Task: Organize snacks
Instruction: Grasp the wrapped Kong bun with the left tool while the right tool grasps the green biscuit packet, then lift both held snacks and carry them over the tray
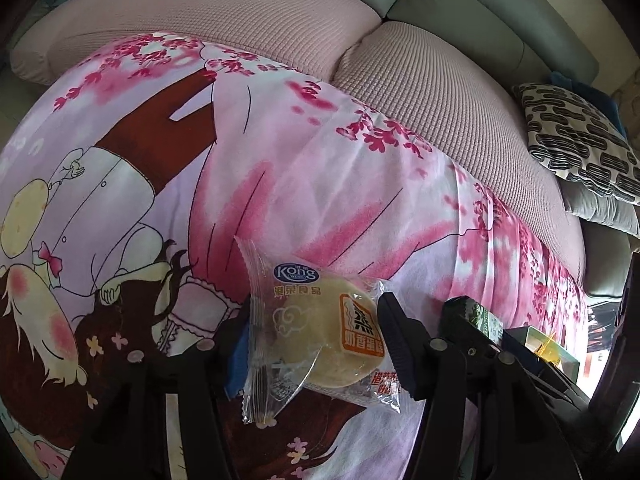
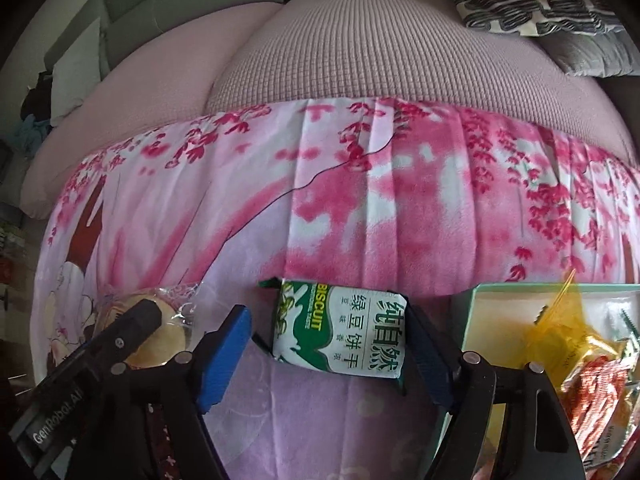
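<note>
Left gripper point(image 1: 316, 340) grasps clear-wrapped round yellow cake point(image 1: 324, 344), frame bottom centre. Right gripper point(image 2: 332, 336) straddles green-white biscuit packet point(image 2: 340, 332); whether clamped, cannot tell. Pink floral blanket point(image 2: 320, 208) beneath.

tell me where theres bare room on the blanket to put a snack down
The widest free patch is the pink blanket between the biscuit pack and the sofa cushions. The cartoon-print stretch beyond the cake packet is also bare. It is crowded near both grippers and in the green box, already filled with wrapped snacks.
</note>
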Action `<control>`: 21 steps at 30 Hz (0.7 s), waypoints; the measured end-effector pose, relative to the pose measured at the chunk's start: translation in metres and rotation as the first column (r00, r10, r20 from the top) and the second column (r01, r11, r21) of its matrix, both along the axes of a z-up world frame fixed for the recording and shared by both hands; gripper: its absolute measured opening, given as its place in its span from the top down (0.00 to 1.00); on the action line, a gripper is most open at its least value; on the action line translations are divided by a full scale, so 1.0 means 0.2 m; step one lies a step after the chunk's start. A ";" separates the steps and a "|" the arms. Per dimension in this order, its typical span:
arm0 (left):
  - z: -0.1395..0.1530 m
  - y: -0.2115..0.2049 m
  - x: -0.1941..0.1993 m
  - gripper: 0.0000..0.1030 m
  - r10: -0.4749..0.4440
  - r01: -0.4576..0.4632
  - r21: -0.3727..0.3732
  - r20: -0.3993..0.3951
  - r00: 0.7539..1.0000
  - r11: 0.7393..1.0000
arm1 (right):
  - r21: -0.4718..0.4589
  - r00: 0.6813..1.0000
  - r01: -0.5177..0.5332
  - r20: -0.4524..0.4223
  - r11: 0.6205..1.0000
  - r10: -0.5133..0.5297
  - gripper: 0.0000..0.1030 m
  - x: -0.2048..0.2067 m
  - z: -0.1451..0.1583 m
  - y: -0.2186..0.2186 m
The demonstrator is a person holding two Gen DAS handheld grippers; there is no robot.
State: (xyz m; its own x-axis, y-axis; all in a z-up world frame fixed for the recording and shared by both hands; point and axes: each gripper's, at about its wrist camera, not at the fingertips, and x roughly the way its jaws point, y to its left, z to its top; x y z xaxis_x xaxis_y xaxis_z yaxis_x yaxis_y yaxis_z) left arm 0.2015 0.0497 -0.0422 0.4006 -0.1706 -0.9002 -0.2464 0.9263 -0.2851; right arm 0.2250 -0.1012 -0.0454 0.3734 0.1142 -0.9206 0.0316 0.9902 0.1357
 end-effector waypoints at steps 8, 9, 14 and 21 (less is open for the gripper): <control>0.00 -0.02 0.00 0.47 -0.010 0.010 0.023 0.012 1.000 1.000 | 0.033 0.999 0.047 0.016 0.998 -0.047 0.39 -0.01 0.01 -0.06; 0.01 -0.02 0.00 0.49 -0.013 0.012 0.018 0.017 1.000 1.000 | 0.028 0.999 0.043 0.020 0.999 -0.044 0.39 -0.01 0.01 -0.05; 0.04 -0.03 -0.01 0.50 -0.019 0.019 0.015 0.029 0.999 1.000 | 0.021 0.998 0.048 0.039 0.999 -0.049 0.39 -0.04 0.04 -0.05; 0.13 -0.04 -0.05 0.50 -0.022 0.022 -0.003 0.055 0.998 1.000 | 0.071 0.994 0.066 0.078 0.995 -0.071 0.39 -0.14 0.15 -0.11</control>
